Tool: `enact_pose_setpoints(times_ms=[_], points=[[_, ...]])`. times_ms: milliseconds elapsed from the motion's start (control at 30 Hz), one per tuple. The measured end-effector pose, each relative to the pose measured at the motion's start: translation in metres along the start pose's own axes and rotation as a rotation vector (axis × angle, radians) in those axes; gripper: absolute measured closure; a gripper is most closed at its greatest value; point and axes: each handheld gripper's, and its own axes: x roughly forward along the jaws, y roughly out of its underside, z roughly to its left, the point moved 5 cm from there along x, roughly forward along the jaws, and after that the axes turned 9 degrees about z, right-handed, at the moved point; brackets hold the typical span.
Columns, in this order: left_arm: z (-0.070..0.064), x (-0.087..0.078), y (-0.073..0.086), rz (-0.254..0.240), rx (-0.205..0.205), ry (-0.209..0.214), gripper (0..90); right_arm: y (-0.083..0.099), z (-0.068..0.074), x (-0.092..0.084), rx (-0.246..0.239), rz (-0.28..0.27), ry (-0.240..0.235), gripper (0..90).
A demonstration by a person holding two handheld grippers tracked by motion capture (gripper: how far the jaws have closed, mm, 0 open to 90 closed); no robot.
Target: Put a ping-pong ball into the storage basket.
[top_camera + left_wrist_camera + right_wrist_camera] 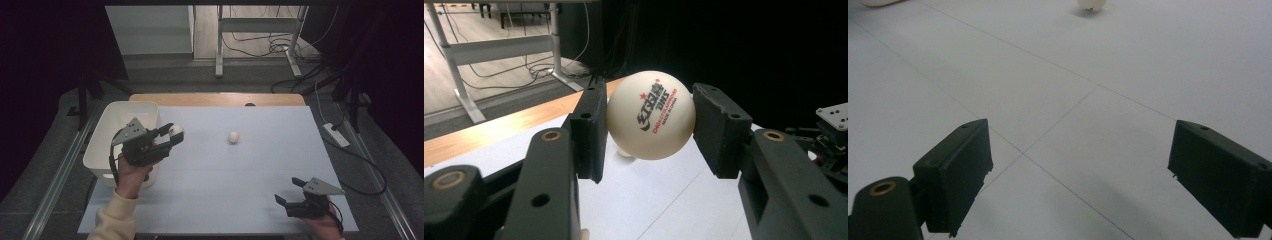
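Note:
My left gripper (172, 134) is shut on a white ping-pong ball (176, 131) and holds it above the table beside the white bin (106, 131). In the left gripper view the ball (651, 115), printed with red and black lettering, is pinched between the two black pads (591, 130). A second white ball (233, 136) lies on the white table near its middle, and it peeks out just under the held ball (624, 152). My right gripper (289, 190) rests low at the table's front right, open, with nothing between its fingers (955, 170). The far ball (1092, 5) sits at the top of the right gripper view.
The white bin stands at the table's left edge, its base corner (878, 2) seen in the right gripper view. A wooden strip (217, 99) runs along the table's far edge. Beyond it stand a desk frame (260, 30) and floor cables (280, 47).

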Motion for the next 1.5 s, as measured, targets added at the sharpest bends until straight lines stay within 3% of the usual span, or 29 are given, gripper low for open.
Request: enact_pose_setpoints(times_ms=[367,433,767,1500], points=[[0.007,-0.002,-0.003,-0.003,-0.01,-0.016,51.0,0.0,0.0,0.0,0.001,-0.001,0.002,10.6],[0.01,-0.003,-0.004,-0.008,-0.014,-0.037,51.0,0.0,0.0,0.0,0.001,-0.001,0.002,10.5],[0.025,-0.005,-0.007,-0.011,-0.047,-0.066,51.0,0.0,0.0,-0.001,0.003,0.0,0.002,10.5],[0.042,-0.009,-0.013,0.005,-0.059,-0.116,51.0,0.0,0.0,-0.001,0.003,-0.003,0.003,10.6]])
